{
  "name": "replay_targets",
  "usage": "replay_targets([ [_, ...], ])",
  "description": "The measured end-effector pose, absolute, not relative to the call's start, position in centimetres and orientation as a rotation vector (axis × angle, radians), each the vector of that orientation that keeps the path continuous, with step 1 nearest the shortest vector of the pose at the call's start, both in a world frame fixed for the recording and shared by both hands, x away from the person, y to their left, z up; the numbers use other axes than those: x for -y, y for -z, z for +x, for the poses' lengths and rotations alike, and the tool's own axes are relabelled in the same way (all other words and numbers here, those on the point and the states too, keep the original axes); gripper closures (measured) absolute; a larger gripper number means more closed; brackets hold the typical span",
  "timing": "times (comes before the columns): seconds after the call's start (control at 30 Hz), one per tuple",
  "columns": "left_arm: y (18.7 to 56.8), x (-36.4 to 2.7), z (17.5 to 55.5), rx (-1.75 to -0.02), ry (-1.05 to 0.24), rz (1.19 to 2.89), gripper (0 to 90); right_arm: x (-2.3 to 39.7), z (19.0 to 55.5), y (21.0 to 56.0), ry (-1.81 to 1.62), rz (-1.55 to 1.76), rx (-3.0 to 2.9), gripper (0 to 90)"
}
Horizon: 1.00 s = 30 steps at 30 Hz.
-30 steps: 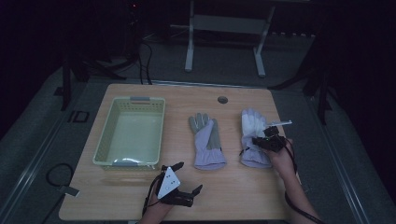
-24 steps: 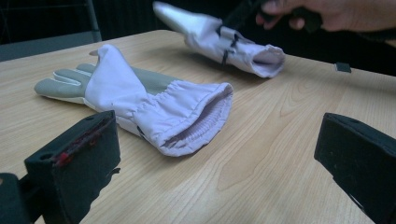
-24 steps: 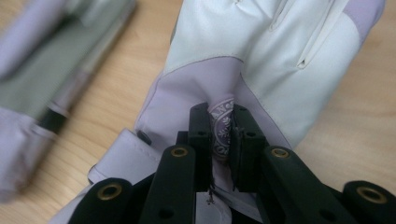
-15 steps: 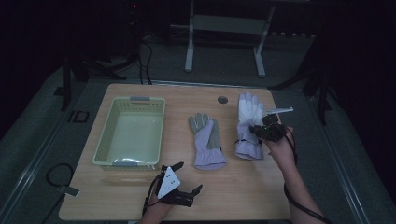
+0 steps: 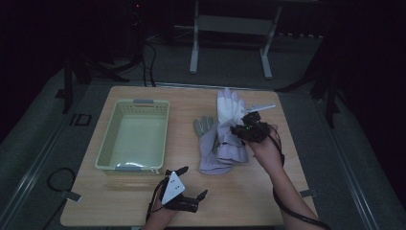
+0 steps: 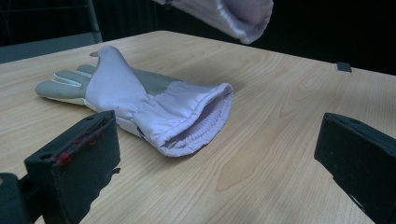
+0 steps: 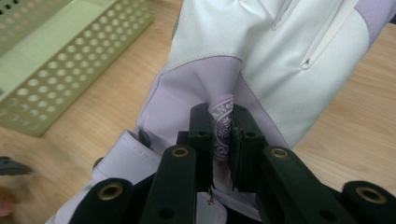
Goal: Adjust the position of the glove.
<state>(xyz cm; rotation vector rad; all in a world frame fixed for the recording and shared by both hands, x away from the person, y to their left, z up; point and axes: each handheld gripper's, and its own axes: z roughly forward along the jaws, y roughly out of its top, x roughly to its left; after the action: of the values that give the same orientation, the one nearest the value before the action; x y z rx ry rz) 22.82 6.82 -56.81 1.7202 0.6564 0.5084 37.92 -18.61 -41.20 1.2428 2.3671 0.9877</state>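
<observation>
A pale lilac-and-white glove [image 5: 228, 109] hangs off the table, pinched at a fold by my right gripper [image 5: 242, 130], which is shut on it. The right gripper view shows the fabric clamped between the jaws of the right gripper [image 7: 222, 126], with the held glove [image 7: 243, 46] draping away. Its cuff [image 6: 233, 14] dangles at the top of the left gripper view. A second glove [image 5: 207, 143], lilac with grey fingers, lies flat on the wooden table [image 5: 124, 201]; the second glove [image 6: 140, 102] has its cuff turned toward my left gripper [image 6: 219, 154]. The left gripper [image 5: 194, 181] rests open near the front edge, nothing between its jaws.
A pale green perforated basket [image 5: 106, 141] sits on the table's left half, and the basket [image 7: 56, 56] appears hollow and unfilled. A small grey tag [image 5: 306, 193] lies near the right edge. Metal table legs and cables stand on the dark floor beyond.
My right gripper has risen and moved left with the glove, lifting it off the table so that it now hangs over the other glove. The left gripper has stayed put.
</observation>
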Motion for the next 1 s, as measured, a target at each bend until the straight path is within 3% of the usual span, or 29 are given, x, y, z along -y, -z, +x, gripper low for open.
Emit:
replay_targets([
  [0.27, 56.8, -6.8, 22.8, -0.656, -0.512, 1.720, 0.0, 15.2, 37.7, 43.5, -0.944, 1.246, -2.428, 81.0],
  [0.8, 56.8, -6.8, 22.8, -0.650, -0.517, 1.723, 0.1, 12.8, 39.6, 48.4, -0.773, 1.298, -2.491, 79.9],
  [0.9, 56.8, -6.8, 22.8, -0.652, -0.513, 1.723, 0.1, 12.5, 39.7, 48.8, -0.755, 1.289, -2.500, 78.2],
  [1.0, 56.8, -6.8, 22.8, -0.651, -0.513, 1.723, 0.1, 12.2, 39.9, 49.5, -0.772, 1.299, -2.506, 68.4],
])
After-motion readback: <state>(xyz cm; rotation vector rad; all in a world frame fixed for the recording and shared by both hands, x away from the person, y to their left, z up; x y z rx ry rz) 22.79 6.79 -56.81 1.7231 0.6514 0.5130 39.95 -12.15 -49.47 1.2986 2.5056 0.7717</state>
